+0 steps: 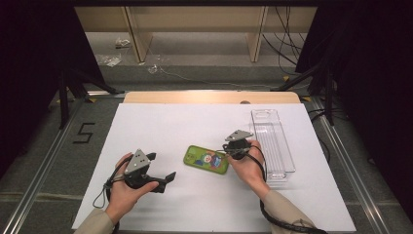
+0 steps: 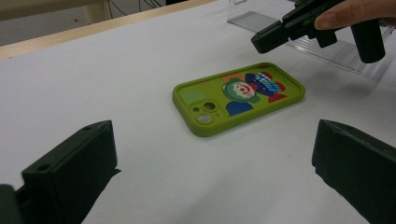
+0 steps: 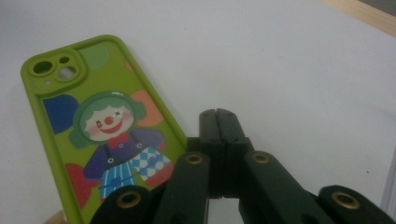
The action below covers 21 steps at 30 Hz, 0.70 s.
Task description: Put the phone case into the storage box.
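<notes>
A: Nearest first, what's up w/ the left gripper?
B: Jaws spread wide, nothing btwn them. It sits on the desk at front left, pointing toward the case.
A: Where's the case?
B: Flat on the white desk, abt mid, printed back up: green, clown pic, camera cutout at the end nearer the left gripper. Apart from both grippers' pads.
A: Right gripper?
B: Jaws pressed together, holding nothing. In its own view the tip is just beside the case's long edge, near the lower end; can't tell if it touches.
A: Anything further back?
B: Clear tray, long & narrow, at the right, past the right hand. Looks empty.
</notes>
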### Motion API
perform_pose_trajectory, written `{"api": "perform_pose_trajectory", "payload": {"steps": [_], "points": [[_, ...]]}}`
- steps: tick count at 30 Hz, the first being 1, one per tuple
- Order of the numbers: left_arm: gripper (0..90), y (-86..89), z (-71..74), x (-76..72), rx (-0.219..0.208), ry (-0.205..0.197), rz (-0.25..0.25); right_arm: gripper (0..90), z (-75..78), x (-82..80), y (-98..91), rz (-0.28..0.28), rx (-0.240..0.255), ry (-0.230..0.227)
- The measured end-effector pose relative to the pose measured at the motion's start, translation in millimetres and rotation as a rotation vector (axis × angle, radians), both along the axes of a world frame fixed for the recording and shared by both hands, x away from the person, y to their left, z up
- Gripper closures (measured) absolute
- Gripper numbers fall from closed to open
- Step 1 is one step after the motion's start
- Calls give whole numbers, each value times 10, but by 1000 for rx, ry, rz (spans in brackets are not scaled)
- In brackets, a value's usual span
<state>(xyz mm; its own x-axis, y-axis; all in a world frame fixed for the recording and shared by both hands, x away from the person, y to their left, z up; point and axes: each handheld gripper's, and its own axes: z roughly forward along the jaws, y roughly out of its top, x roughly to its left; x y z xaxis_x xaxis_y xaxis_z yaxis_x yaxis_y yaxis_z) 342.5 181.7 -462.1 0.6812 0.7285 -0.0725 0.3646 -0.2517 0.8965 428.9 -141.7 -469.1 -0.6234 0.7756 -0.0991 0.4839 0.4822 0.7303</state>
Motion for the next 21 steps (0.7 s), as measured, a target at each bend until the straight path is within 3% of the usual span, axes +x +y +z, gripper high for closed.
{"api": "perform_pose_trajectory", "payload": {"steps": [21], "points": [[0, -2, -2, 2, 4, 0, -4, 900, -110, 76, -10, -21, -34, 59]]}}
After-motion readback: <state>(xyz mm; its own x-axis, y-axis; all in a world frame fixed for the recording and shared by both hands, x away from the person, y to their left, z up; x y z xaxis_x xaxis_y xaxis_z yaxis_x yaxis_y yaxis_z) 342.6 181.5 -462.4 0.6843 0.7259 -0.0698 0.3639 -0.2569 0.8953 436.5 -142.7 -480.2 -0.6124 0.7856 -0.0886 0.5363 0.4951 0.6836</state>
